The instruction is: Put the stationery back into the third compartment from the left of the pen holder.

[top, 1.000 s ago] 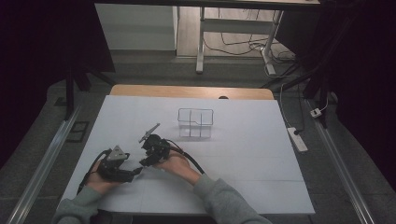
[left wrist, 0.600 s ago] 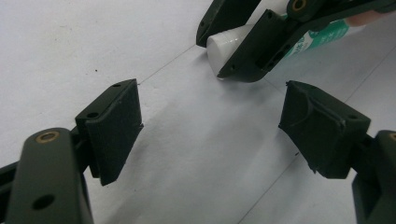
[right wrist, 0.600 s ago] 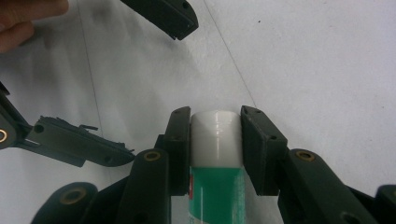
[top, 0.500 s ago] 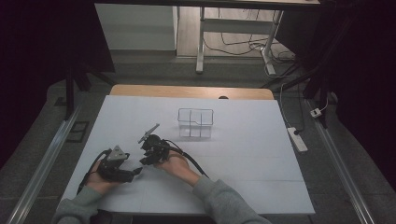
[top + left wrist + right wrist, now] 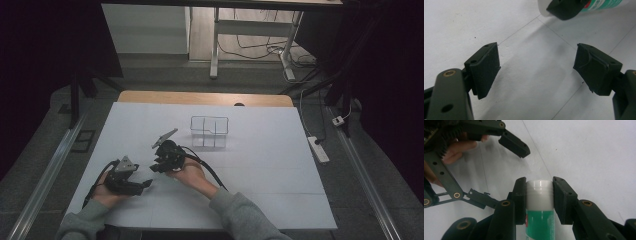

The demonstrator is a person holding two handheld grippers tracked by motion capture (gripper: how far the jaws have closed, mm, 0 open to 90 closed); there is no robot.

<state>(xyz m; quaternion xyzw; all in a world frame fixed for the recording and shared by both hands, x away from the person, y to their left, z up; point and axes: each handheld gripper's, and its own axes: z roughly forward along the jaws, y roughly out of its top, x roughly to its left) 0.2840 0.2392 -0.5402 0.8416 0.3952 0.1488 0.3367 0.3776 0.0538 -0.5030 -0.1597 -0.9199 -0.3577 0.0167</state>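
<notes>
Right gripper (image 5: pixel 539 202) clamps a green tube (image 5: pixel 539 225) just below its white cap (image 5: pixel 539 193), both pads flat against the sides; its jaws have just been closing onto it. Gripping near the cap likely keeps the tube steady for a lift. Left gripper (image 5: pixel 536 70) rests nearby with jaws spread and nothing between them, probably on standby. A wire basket (image 5: pixel 209 131) stands apart on the white table (image 5: pixel 280 170), a probable destination.

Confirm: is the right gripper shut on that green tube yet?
Yes: the right gripper has just closed, both pads pressing the green tube at its white cap.
</notes>
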